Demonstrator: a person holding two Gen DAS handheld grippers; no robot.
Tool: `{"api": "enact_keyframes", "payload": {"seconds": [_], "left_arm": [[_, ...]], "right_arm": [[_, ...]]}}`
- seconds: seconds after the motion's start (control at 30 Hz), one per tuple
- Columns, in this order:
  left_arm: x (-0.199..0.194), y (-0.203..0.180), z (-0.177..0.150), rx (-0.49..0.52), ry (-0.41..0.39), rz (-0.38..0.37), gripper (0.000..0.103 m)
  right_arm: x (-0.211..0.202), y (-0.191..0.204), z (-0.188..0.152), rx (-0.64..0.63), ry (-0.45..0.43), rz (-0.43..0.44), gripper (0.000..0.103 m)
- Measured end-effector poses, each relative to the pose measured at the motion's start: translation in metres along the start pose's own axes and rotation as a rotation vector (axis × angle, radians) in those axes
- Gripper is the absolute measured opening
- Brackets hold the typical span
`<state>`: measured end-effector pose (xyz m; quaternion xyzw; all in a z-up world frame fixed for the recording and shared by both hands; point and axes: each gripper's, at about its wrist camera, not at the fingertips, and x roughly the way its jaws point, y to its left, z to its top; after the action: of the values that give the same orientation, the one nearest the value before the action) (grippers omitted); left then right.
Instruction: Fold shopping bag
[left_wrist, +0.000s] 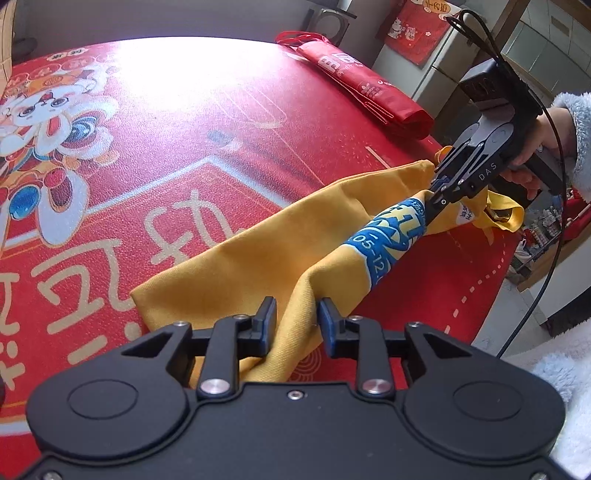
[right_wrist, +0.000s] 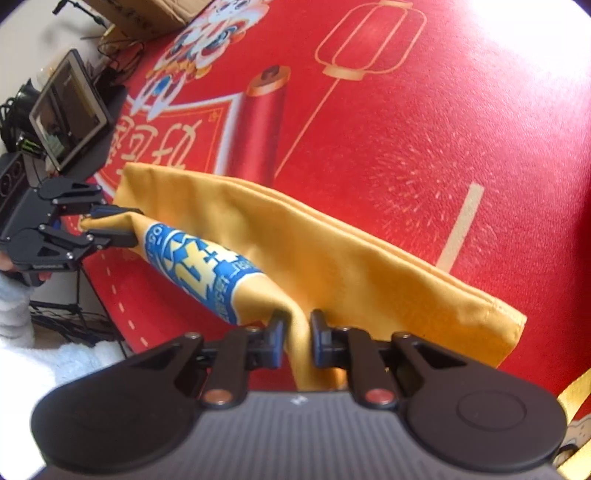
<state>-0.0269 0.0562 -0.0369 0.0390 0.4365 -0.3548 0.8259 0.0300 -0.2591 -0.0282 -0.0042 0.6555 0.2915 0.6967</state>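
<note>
A yellow shopping bag with a blue print lies partly folded on the red mat, its near layer lifted into a ridge. My left gripper straddles one end of that ridge. Its jaws stand apart, with cloth loosely between them. From the right wrist view the left gripper shows the same wide gap around the bag's corner. My right gripper is shut on a pinch of the yellow bag beside the blue print. It also shows in the left wrist view, the right gripper clamped near the bag's handle.
A folded red bag lies at the mat's far right edge. A person's hand holds the right gripper. A tablet, cables and a cardboard box sit beyond the mat's far side. The mat's edge drops off close behind the bag.
</note>
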Motion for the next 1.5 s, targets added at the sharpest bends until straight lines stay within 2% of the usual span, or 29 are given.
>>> {"api": "enact_keyframes", "payload": {"seconds": [0.03, 0.1, 0.23, 0.3, 0.4, 0.47, 0.53, 0.6, 0.73, 0.83, 0.87, 0.9, 0.93, 1.0, 1.07, 1.2, 1.5], "left_arm": [[-0.002, -0.003, -0.002, 0.019, -0.024, 0.041, 0.059], [-0.008, -0.008, -0.006, 0.043, -0.078, 0.077, 0.056], [-0.033, -0.015, -0.017, 0.016, -0.223, 0.046, 0.054], [-0.048, -0.025, -0.025, 0.072, -0.299, 0.039, 0.054], [-0.063, -0.043, -0.042, 0.227, -0.375, 0.061, 0.058], [-0.061, -0.058, -0.054, 0.387, -0.358, 0.177, 0.064], [-0.053, -0.066, -0.062, 0.519, -0.305, 0.274, 0.065], [-0.043, -0.069, -0.067, 0.609, -0.248, 0.316, 0.065], [-0.028, -0.067, -0.07, 0.672, -0.21, 0.35, 0.065], [-0.022, -0.058, -0.073, 0.678, -0.189, 0.35, 0.061], [-0.021, -0.055, -0.074, 0.674, -0.186, 0.342, 0.055], [-0.021, -0.052, -0.074, 0.663, -0.188, 0.329, 0.051], [-0.022, -0.048, -0.073, 0.633, -0.193, 0.308, 0.042], [-0.027, -0.039, -0.07, 0.544, -0.198, 0.251, 0.037], [-0.036, -0.017, -0.063, 0.349, -0.205, 0.132, 0.032], [-0.044, 0.013, -0.057, 0.115, -0.197, -0.007, 0.031], [-0.035, 0.071, -0.058, -0.421, -0.198, -0.181, 0.031]], "right_arm": [[0.0, 0.0, 0.001, -0.001, 0.006, -0.002, 0.012], [0.001, 0.003, 0.003, -0.019, 0.021, -0.016, 0.012], [0.003, 0.01, 0.006, -0.05, 0.048, -0.049, 0.012], [0.004, 0.011, 0.007, -0.057, 0.057, -0.054, 0.012], [0.004, 0.012, 0.007, -0.058, 0.057, -0.053, 0.012], [0.004, 0.013, 0.006, -0.061, 0.052, -0.056, 0.012], [0.003, 0.013, 0.006, -0.064, 0.047, -0.058, 0.012], [0.002, 0.013, 0.006, -0.065, 0.043, -0.056, 0.012], [0.001, 0.011, 0.004, -0.062, 0.023, -0.044, 0.012], [0.0, 0.009, 0.001, -0.06, 0.009, -0.037, 0.012], [0.0, 0.009, 0.001, -0.06, 0.007, -0.036, 0.012], [0.0, 0.009, 0.001, -0.062, 0.005, -0.036, 0.012], [0.0, 0.009, 0.001, -0.065, 0.004, -0.037, 0.012], [0.0, 0.01, 0.001, -0.075, 0.004, -0.039, 0.012], [0.0, 0.009, 0.002, -0.076, 0.005, -0.034, 0.012], [-0.001, 0.006, 0.002, -0.071, 0.004, -0.019, 0.013], [0.001, 0.004, 0.002, -0.076, -0.003, -0.006, 0.013]]}}
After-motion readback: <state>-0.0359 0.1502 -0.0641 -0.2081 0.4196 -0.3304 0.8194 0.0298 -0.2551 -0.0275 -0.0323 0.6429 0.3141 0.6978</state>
